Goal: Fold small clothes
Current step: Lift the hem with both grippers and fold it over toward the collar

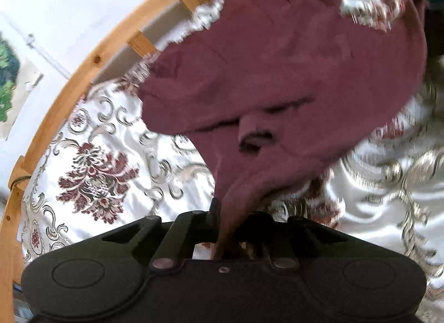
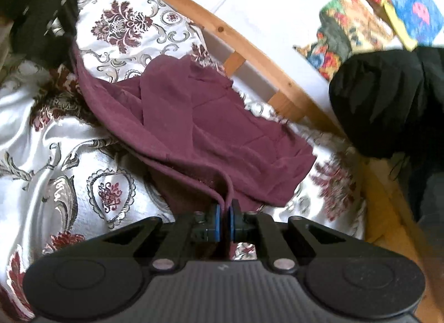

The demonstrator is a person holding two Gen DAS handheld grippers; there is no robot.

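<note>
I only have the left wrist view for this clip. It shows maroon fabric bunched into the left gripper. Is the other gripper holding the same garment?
Observer: Yes. The right gripper is shut on a hemmed edge of the maroon garment.
Operator: Does the right wrist view show the left gripper?
Observer: A dark shape at its top left is probably it, with the garment's edge running up to it.
Operator: Anything else nearby?
Observer: A black bundle sits at the right, beyond the wooden bed rail.
</note>
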